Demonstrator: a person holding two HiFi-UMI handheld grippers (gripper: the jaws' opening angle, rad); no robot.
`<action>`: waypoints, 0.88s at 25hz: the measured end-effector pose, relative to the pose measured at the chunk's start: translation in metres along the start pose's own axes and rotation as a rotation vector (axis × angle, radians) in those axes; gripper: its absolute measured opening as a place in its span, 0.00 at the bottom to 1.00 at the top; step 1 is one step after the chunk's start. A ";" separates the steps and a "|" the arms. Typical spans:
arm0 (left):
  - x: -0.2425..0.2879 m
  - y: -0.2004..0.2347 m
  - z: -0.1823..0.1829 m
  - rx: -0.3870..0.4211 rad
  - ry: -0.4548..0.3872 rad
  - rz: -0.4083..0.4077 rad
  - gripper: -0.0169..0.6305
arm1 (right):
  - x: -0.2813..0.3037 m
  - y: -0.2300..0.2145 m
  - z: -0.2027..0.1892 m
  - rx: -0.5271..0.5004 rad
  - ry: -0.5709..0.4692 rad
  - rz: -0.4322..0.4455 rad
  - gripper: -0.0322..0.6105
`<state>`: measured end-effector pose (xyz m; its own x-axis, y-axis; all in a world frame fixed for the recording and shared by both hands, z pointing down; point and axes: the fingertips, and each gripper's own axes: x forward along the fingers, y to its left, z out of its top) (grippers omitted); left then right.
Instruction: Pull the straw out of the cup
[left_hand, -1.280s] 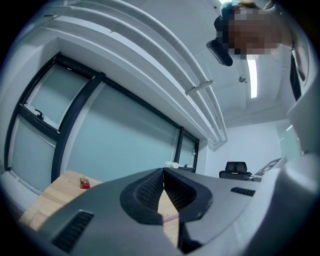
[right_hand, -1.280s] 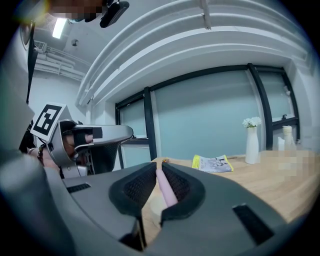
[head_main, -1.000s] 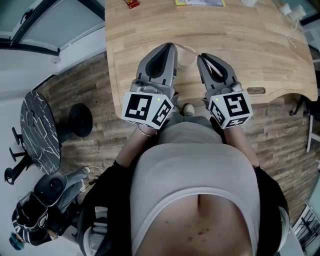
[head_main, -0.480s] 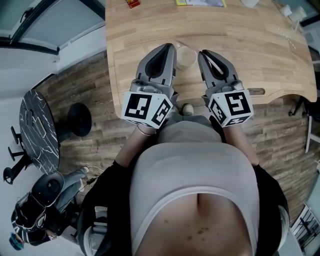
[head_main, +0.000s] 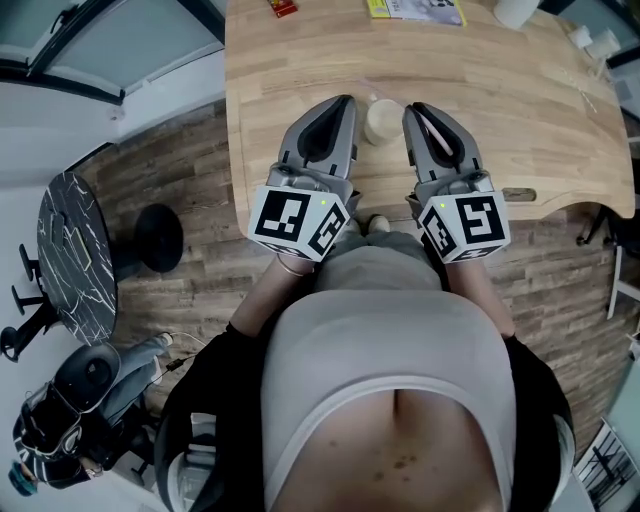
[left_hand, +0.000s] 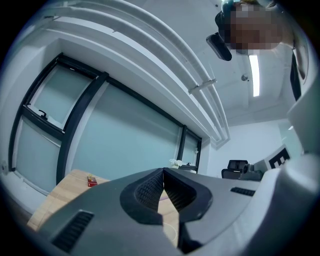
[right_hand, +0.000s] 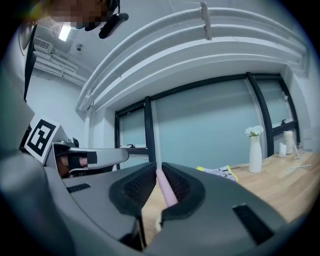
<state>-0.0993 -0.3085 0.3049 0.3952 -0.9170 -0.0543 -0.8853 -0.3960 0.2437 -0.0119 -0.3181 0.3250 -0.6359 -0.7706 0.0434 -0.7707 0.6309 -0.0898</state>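
Observation:
A small pale cup (head_main: 382, 121) stands on the wooden table (head_main: 540, 110) near its front edge, between my two grippers. My right gripper (head_main: 411, 107) is to the right of the cup, shut on a pink straw (right_hand: 165, 188). In the right gripper view the straw lies along the gap between the pads and its tip reaches the jaw tips (right_hand: 156, 166). Left of the cup is my left gripper (head_main: 345, 99). Its jaws meet at the tips (left_hand: 163, 171) with nothing between them. Part of the cup's rim (left_hand: 171, 233) shows below them.
At the table's far side are a red packet (head_main: 285, 7), a yellow-edged booklet (head_main: 415, 8) and a white vase (right_hand: 255, 150). Left of the table, on the floor, are a dark marble-patterned side table (head_main: 80, 260) and a black stool (head_main: 160, 240).
The head view has shifted a little. Both grippers keep their places on either side of the cup, and the right one still holds the straw.

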 end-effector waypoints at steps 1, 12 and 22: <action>-0.002 0.002 0.000 0.001 0.001 0.001 0.04 | 0.001 0.003 -0.002 0.002 -0.001 0.001 0.13; -0.021 0.020 -0.003 -0.008 0.008 -0.011 0.03 | 0.008 0.029 -0.006 0.007 -0.019 -0.009 0.13; -0.020 0.007 -0.008 -0.008 0.019 -0.054 0.03 | -0.009 0.026 -0.008 0.009 -0.033 -0.054 0.13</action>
<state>-0.1112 -0.2923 0.3154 0.4471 -0.8931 -0.0487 -0.8606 -0.4444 0.2487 -0.0268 -0.2943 0.3306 -0.5913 -0.8063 0.0154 -0.8035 0.5874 -0.0972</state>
